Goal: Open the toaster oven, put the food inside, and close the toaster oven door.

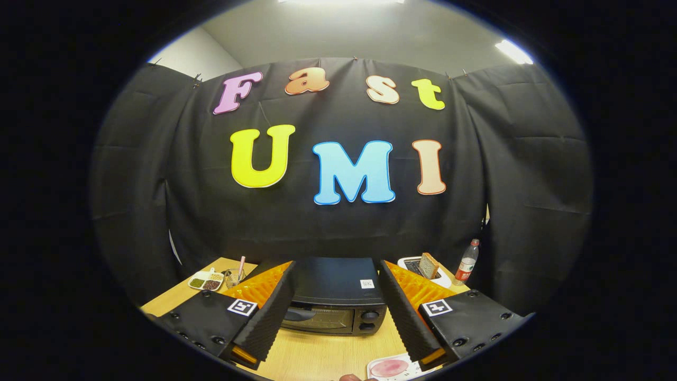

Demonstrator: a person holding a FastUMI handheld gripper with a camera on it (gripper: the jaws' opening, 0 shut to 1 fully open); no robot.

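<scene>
Hand-held gripper (337, 275) open, toaster oven (334, 296) door half-hidden

Black cloth wall (338, 222) behind wooden table (317, 357); grey ceiling, bright ceiling lights (512, 51), possibly strip fixtures.

Toaster oven (338, 296) sides hidden behind gripper (338, 325) fingers; pink plate (389, 368) cut off; divided dish (206, 280) contents too small.

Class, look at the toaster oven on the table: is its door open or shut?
Shut: the toaster oven door stands upright, flush against the front, handle at top. The open tool frames it, touching nothing.
</scene>
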